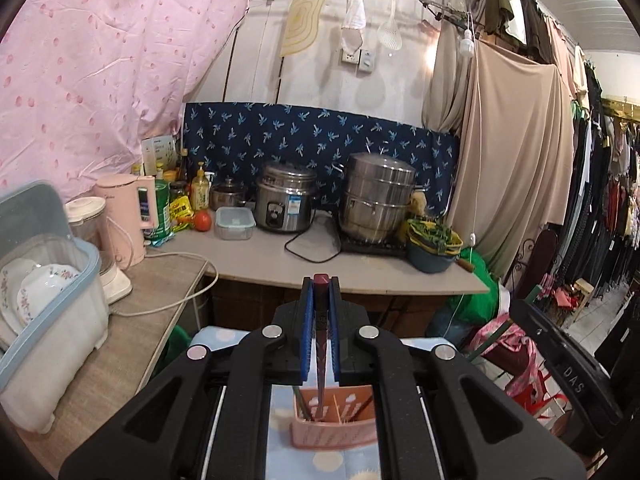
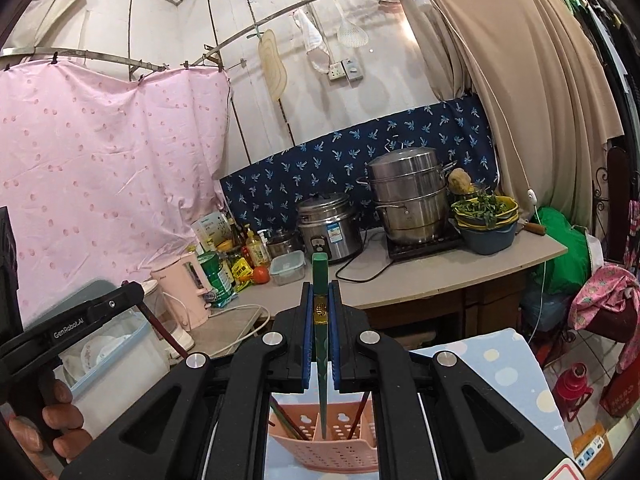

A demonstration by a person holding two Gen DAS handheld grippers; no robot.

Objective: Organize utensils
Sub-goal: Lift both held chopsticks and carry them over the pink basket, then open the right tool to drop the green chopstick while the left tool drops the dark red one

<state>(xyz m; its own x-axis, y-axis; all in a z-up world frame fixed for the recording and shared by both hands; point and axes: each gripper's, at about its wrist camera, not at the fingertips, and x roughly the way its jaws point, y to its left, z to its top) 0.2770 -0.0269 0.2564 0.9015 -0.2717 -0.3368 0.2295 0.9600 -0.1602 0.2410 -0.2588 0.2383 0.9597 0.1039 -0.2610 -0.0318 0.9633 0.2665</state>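
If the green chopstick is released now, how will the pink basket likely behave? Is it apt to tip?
The pink utensil basket looks like thin perforated plastic, so probably light and easy to shove. The green chopstick, clamped in the right gripper, seems stiff and slim; dropped in, it should lean rather than topple the basket.

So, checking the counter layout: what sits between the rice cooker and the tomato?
A clear lidded container sits between the rice cooker and the tomato; both wrist views show it.
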